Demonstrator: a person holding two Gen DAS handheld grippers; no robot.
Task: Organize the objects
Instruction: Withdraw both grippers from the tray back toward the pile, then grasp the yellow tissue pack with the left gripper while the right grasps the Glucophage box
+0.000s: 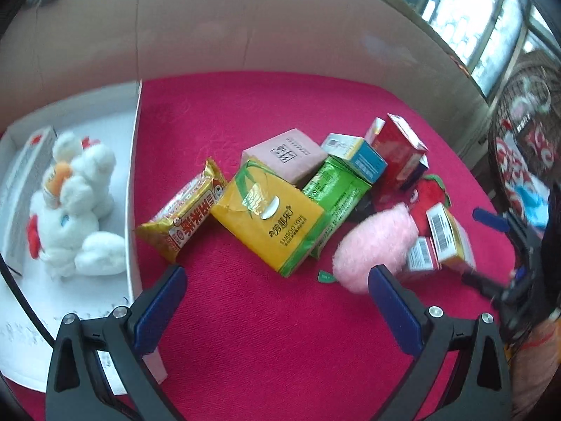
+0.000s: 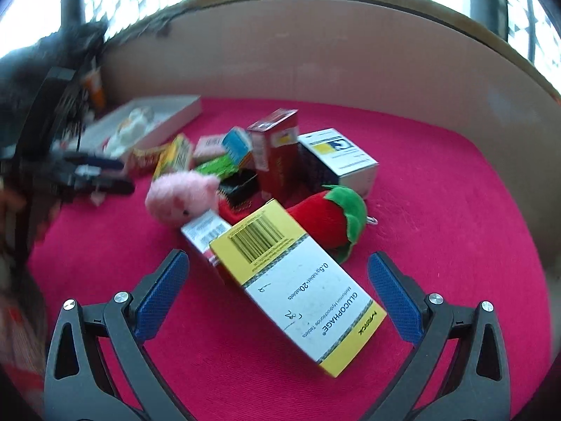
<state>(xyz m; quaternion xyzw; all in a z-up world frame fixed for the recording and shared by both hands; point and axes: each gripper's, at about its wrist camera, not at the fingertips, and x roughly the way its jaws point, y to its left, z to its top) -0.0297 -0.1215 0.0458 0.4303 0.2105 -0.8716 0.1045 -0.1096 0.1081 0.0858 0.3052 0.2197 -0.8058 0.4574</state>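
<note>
Both tongs gape wide: right tongs [image 2: 278,268] straddle the yellow-and-white cardboard medicine box [image 2: 301,291], ready to pinch; left tongs [image 1: 277,282] hover empty before the fluffy pink plush toy [image 1: 373,245].

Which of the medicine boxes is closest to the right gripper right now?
The yellow-and-white Glucophage box, lying flat between the open right gripper fingers. The red carton and the white-and-navy box sit farther back in the pile.

The pink plush [image 1: 373,244] hides part of the red plush [image 1: 429,198] behind it.
</note>
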